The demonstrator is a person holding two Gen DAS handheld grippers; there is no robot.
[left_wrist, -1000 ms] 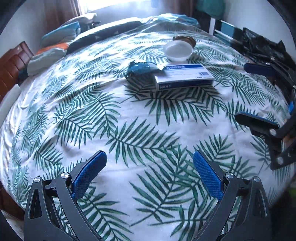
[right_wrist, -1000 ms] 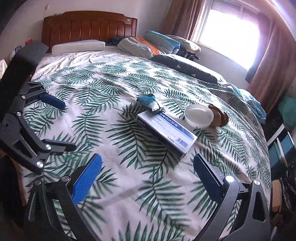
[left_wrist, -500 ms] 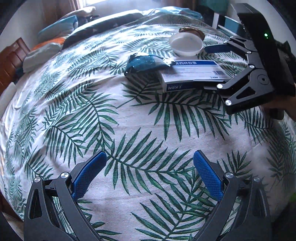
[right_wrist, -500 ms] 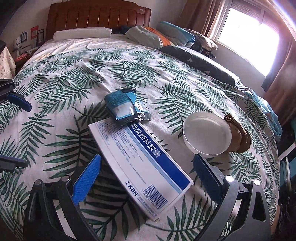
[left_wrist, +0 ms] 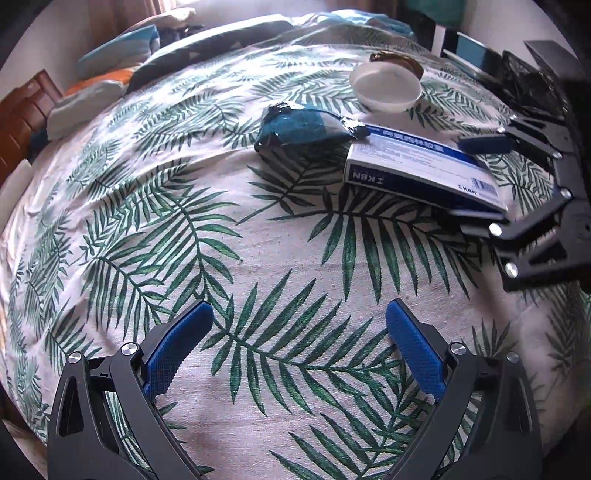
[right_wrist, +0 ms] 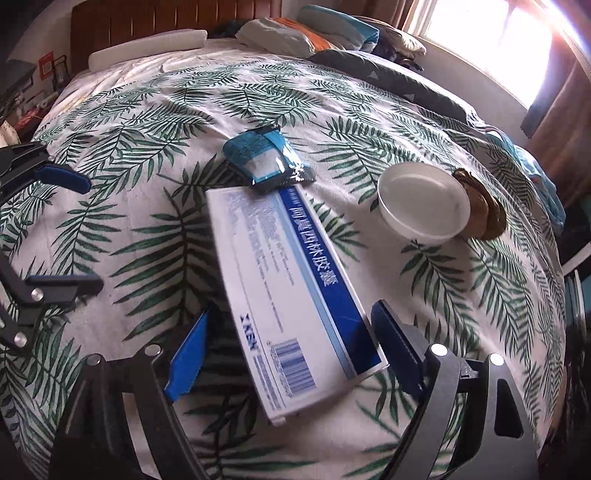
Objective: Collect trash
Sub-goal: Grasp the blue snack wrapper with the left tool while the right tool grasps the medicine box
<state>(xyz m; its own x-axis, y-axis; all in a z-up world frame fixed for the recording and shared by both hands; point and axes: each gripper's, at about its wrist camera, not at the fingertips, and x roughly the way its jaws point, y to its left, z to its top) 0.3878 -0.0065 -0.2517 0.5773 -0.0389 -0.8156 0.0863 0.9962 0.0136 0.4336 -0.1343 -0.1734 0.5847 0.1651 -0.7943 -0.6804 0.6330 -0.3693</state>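
Observation:
A long white and blue medicine box (right_wrist: 288, 295) lies on the leaf-print bed (right_wrist: 147, 155); it also shows in the left wrist view (left_wrist: 417, 173). My right gripper (right_wrist: 291, 347) is open, its blue pads on either side of the box's near end. A blue snack wrapper (right_wrist: 264, 158) lies at the box's far end, also seen in the left wrist view (left_wrist: 303, 123). A white bowl (right_wrist: 423, 201) and a brown object (right_wrist: 484, 210) lie to the right. My left gripper (left_wrist: 299, 339) is open and empty over bare bedspread.
Pillows (right_wrist: 280, 35) and a dark bolster (right_wrist: 391, 79) lie by the wooden headboard (right_wrist: 147, 18). A window (right_wrist: 498, 37) with curtains is at the right. Dark clutter (left_wrist: 524, 85) stands beside the bed's far edge.
My right gripper has moved forward until its open fingers straddle the near end of the medicine box. The left gripper has shifted slightly closer to the items.

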